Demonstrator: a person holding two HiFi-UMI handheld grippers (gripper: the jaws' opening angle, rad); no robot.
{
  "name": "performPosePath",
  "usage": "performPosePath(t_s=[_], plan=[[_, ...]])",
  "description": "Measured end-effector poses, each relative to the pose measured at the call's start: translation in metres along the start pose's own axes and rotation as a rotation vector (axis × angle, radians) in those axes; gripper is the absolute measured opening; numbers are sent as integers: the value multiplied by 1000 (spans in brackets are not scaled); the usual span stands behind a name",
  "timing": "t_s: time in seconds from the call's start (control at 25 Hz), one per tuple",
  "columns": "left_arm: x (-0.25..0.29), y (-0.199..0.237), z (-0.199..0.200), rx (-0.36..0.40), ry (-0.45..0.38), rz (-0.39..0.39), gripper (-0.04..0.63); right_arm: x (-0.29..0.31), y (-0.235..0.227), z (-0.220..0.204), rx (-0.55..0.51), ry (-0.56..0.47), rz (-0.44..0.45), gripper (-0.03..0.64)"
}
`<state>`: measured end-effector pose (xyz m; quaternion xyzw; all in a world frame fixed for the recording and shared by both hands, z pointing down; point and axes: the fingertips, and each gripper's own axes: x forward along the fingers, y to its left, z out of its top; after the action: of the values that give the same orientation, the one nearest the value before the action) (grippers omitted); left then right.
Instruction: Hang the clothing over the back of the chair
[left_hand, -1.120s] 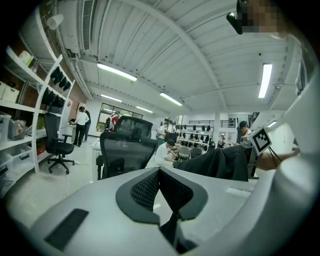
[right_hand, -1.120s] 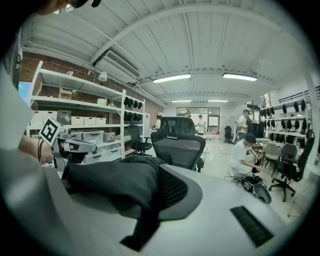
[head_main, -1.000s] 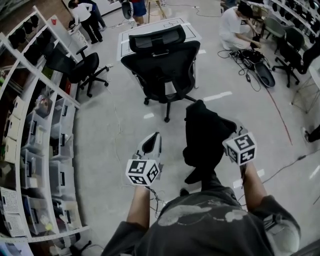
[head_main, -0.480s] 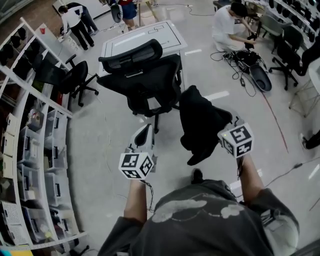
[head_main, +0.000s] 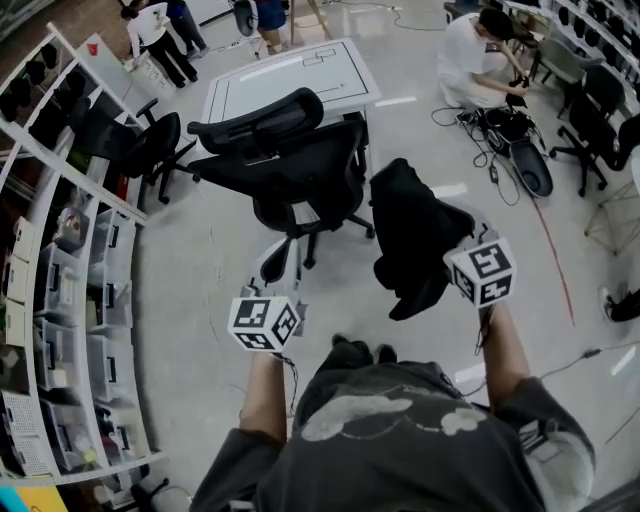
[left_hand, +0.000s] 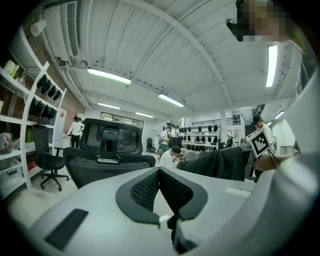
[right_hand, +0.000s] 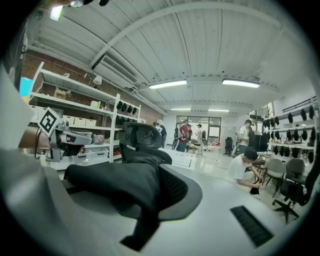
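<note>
The grey floor (head_main: 200, 300) holds everything. A big black chair (head_main: 300, 165) on wheels stands in the middle of it. Just behind the chair stands a white table (head_main: 290, 75). To the left of the chair, in the head view, is a second black chair (head_main: 150, 140), and past that a long row of white shelves (head_main: 70, 270). To the right of the chair a short white stripe (head_main: 450, 190) is stuck on the floor. Farther right and back, a person (head_main: 475, 55) crouches low beside loose cables (head_main: 480, 120). A thin red line (head_main: 555, 255) runs along the floor on that side. More black chairs (head_main: 595, 115) stand far to the right.
</note>
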<state>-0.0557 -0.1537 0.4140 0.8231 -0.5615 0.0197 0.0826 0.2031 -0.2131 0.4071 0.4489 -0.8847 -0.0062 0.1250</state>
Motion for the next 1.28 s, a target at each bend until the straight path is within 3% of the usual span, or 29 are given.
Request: performPosePath(t_s=[0.28,0.52,0.68,1.04,1.28], plan=[[51,26,18,1,-30,-29,0,36,-25,8,19,-1,-22,5],[95,65,47,43,-66,-45,0,77,-52,43,-30,-53,10,5],[114,95,69,33,-118,-46,0,110,-66,75,-45,-95,-4,5],[145,150,90,37,-158,-30,0,180,-103,138,-119,-166,-46,5],[146,177,87,-1,-167,32,0,218,-114,167,-161,-195,20,5]])
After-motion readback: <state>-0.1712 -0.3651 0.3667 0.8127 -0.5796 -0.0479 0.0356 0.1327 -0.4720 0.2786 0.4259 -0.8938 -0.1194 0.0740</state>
